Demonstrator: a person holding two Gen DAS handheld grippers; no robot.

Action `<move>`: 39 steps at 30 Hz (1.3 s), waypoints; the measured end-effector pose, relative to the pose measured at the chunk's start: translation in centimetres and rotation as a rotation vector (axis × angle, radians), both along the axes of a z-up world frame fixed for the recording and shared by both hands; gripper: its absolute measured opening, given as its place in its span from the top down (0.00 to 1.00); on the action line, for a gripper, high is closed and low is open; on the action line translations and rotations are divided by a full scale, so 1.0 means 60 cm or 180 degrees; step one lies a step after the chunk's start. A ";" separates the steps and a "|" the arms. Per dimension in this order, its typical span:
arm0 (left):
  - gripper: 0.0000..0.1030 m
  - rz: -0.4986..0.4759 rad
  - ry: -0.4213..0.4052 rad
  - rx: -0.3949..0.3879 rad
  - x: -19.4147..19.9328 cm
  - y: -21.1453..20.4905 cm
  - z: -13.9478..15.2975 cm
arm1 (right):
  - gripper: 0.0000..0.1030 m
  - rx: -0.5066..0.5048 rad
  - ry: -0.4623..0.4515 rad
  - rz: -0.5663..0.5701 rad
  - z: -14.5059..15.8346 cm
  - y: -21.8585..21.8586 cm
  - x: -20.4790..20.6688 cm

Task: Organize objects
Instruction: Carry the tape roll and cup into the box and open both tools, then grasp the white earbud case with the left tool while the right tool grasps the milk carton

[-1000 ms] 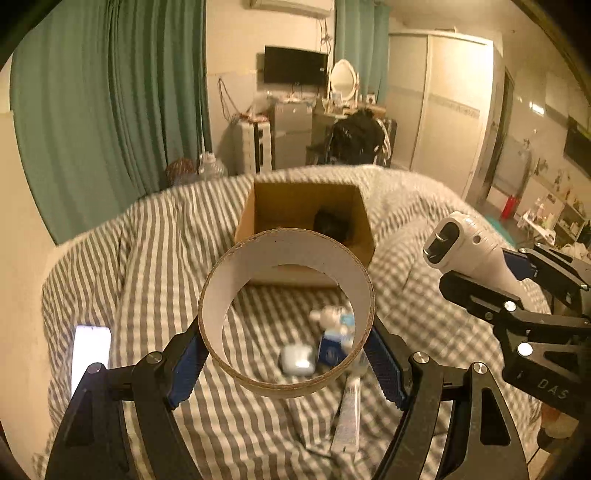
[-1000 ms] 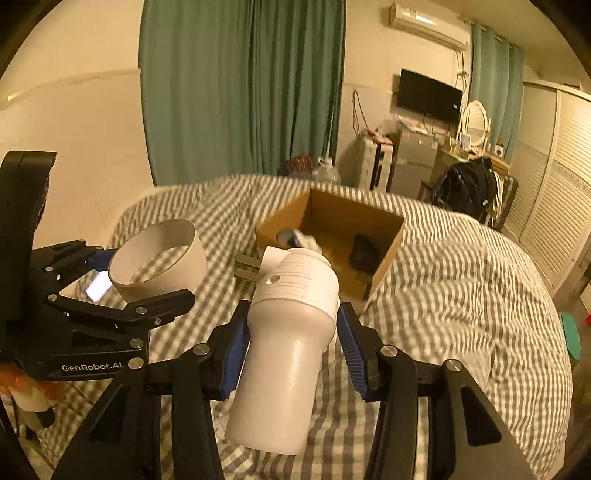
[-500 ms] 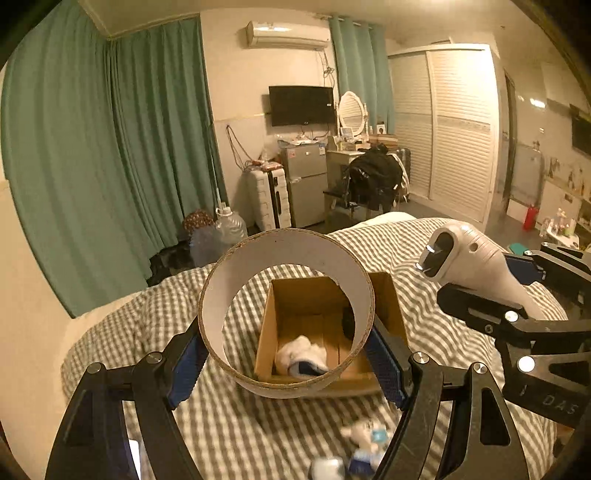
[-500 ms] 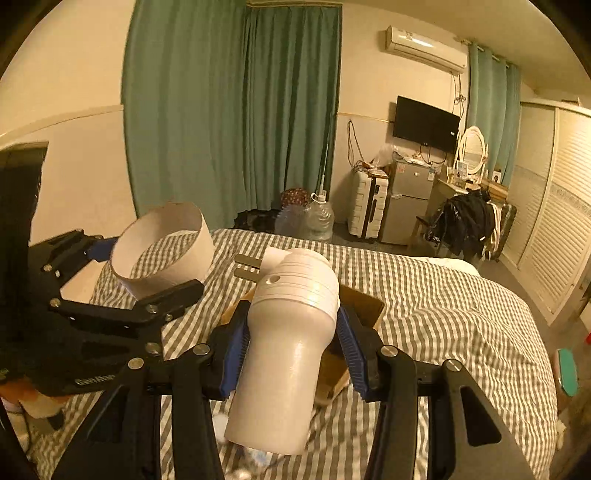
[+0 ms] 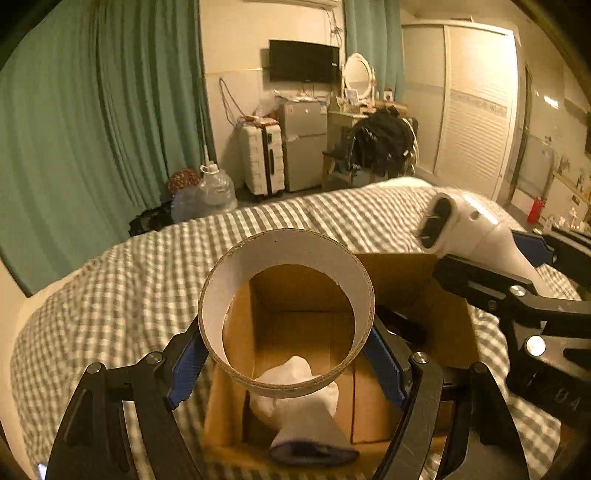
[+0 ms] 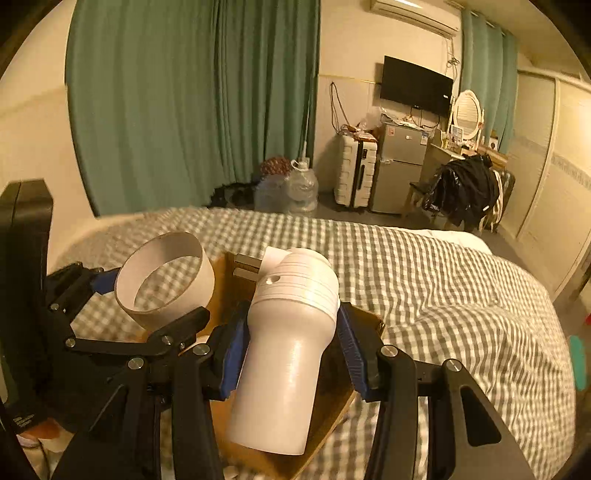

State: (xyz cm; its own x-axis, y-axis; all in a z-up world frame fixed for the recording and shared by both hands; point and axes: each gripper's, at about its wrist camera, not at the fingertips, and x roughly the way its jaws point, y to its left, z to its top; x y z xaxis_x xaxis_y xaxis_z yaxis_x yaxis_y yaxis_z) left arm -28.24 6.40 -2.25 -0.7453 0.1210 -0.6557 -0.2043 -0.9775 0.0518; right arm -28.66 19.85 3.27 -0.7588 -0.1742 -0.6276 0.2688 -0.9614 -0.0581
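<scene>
Above box point(image 5: 417, 280): ring point(image 5: 286, 314) between tool point(image 5: 286, 363) fingers

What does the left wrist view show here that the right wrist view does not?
Only the left wrist view looks into the cardboard box, showing a white sock lying inside. Only the right wrist view shows the air conditioner and the full white hair dryer body between the right gripper pads. Both show the left gripper clamping the cardboard ring, the checked bedspread, green curtains and the wall TV.
</scene>
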 end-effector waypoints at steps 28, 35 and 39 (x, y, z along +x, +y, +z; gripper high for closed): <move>0.03 0.0038 0.0064 -0.0057 0.103 -0.008 0.094 | 0.22 0.0056 0.0361 -0.0204 0.054 0.026 0.065; 0.02 0.0102 0.0293 -0.0069 0.211 -0.043 0.216 | 0.21 0.0165 0.0621 -0.0197 0.176 0.017 0.206; 0.02 0.0170 0.0343 -0.0104 0.262 -0.066 0.258 | 0.21 0.0127 0.0676 -0.0183 0.226 0.009 0.280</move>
State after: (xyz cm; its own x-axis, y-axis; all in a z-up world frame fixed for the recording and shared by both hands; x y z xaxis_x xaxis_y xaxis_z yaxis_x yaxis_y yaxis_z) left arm -12.50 2.46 13.25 -0.8164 0.0591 -0.5745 -0.1435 -0.9843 0.1027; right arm -11.84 20.42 16.85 -0.8827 -0.1050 -0.4581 0.1911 -0.9707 -0.1458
